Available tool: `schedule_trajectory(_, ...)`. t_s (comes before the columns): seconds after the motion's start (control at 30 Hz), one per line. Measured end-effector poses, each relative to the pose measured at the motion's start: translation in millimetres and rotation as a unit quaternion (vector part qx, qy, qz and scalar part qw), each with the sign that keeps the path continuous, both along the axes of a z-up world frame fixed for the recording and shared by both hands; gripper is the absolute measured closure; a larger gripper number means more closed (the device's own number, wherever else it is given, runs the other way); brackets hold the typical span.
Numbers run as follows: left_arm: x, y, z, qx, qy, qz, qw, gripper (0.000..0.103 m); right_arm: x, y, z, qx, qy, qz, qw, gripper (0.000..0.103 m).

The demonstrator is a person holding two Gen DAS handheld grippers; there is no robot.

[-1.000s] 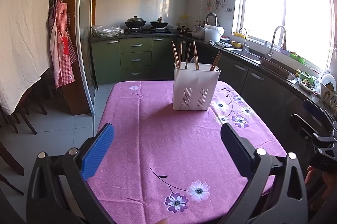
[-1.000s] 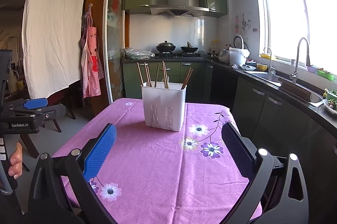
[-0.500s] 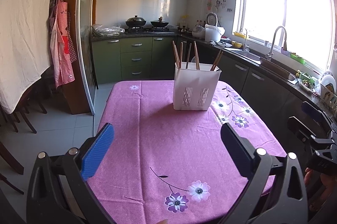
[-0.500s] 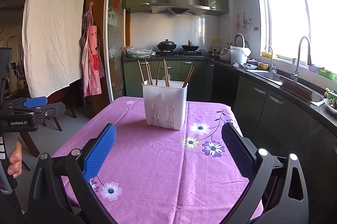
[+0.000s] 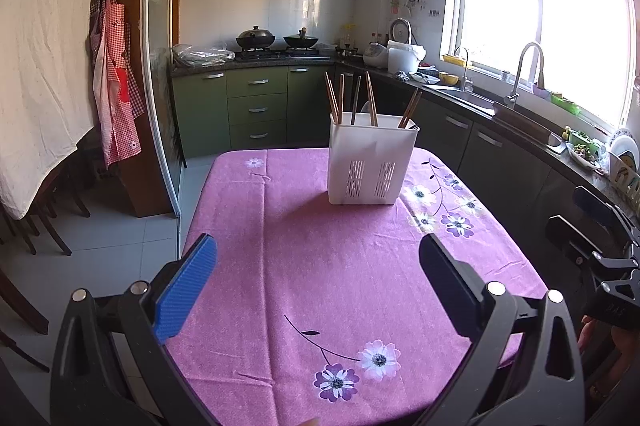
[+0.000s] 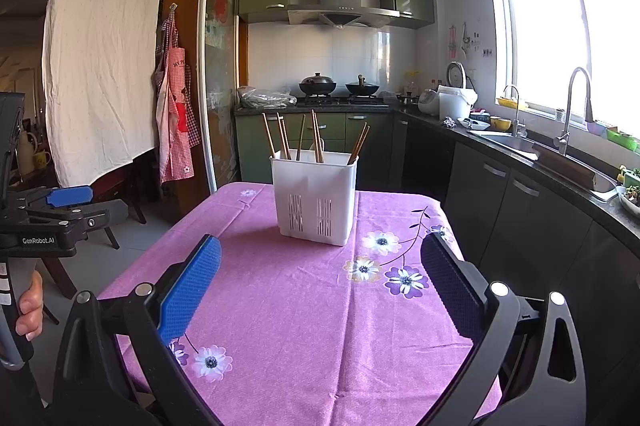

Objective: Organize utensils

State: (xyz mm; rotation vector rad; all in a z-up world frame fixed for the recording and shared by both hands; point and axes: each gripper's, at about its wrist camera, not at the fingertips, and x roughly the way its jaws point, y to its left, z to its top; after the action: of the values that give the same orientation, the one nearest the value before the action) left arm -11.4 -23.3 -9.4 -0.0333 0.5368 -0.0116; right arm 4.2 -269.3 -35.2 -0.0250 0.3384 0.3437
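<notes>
White holder (image 5: pixel 370 164) keeps chopsticks (image 5: pixel 335 98) upright for access. Both grippers, left (image 5: pixel 318 278) and right (image 6: pixel 320 278), hang released and empty, well short of it.

Only the white utensil holder (image 5: pixel 370 162) with upright chopsticks (image 5: pixel 370 100) interrupts the purple tablecloth (image 5: pixel 320 266).

Both wrist views low over table (image 5: pixel 320 266), facing shared holder (image 6: pixel 314 198).

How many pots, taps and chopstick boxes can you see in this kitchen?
White slotted plastic chopstick box on the purple tablecloth: 1
Black lidded pots on the stove: 2
Curved metal taps by the window: 2
Total: 5
</notes>
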Motion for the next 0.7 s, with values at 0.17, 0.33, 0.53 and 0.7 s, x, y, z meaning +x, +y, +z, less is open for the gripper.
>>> schedule_trajectory(0.17, 1.8, 1.0, -2.4, -0.002, 0.005, -0.006, 1.0000, 0.007, 0.0, 0.2, 0.0, 0.000, 0.000, -0.001, 1.000, 0.005)
schedule_trajectory(0.33, -1.0, -1.8, -2.2, 0.007, -0.011, -0.013, 0.9998, 0.007, 0.3, 1.4, -2.1, -0.002, 0.003, 0.001, 1.000, 0.005)
schedule_trajectory(0.53, 11.5, 2.4, -8.5, -0.006, 0.024, -0.022, 0.9995, 0.007, 3.7, 1.5, -5.1, -0.002, 0.007, 0.001, 1.000, 0.005)
schedule_trajectory(0.7, 27.3, 1.8, -15.9, 0.008, 0.030, -0.015, 0.9994, 0.007, 10.8, -0.7, -10.4, -0.003, 0.016, 0.000, 1.000, 0.005)
